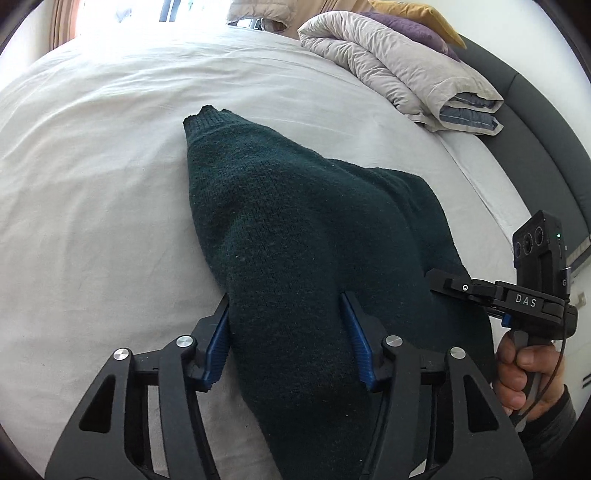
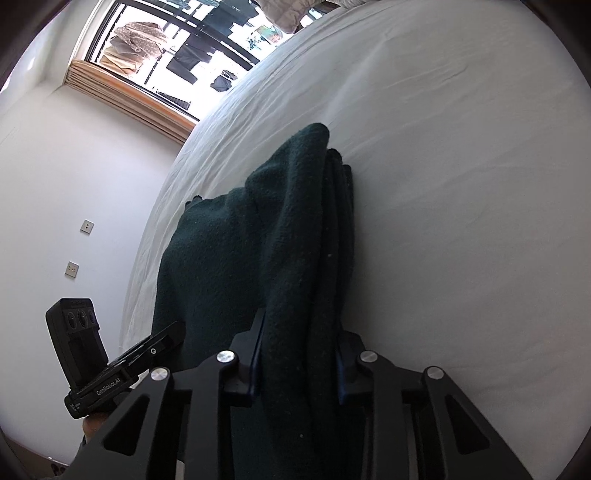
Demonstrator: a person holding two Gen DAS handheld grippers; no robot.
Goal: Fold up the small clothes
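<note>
A dark green knitted sweater [image 1: 295, 229] lies partly lifted on the white bed sheet [image 1: 92, 177]. My left gripper [image 1: 286, 299] has its blue-padded fingers closed around a thick bunch of the sweater's near edge. The right gripper [image 1: 439, 280] shows at the right edge of the left wrist view, gripping the sweater's right side. In the right wrist view my right gripper [image 2: 299, 321] is shut on a gathered fold of the sweater [image 2: 295, 236], which hangs in layers towards the sheet [image 2: 461, 184]. The left gripper [image 2: 170, 332] shows at the lower left there.
A folded beige duvet [image 1: 402, 70] and purple and yellow pillows [image 1: 417, 26] lie at the bed's far right by the dark grey bed frame [image 1: 546, 155]. A window with curtains [image 2: 147, 66] and a white wall with sockets [image 2: 86, 226] stand beyond the bed.
</note>
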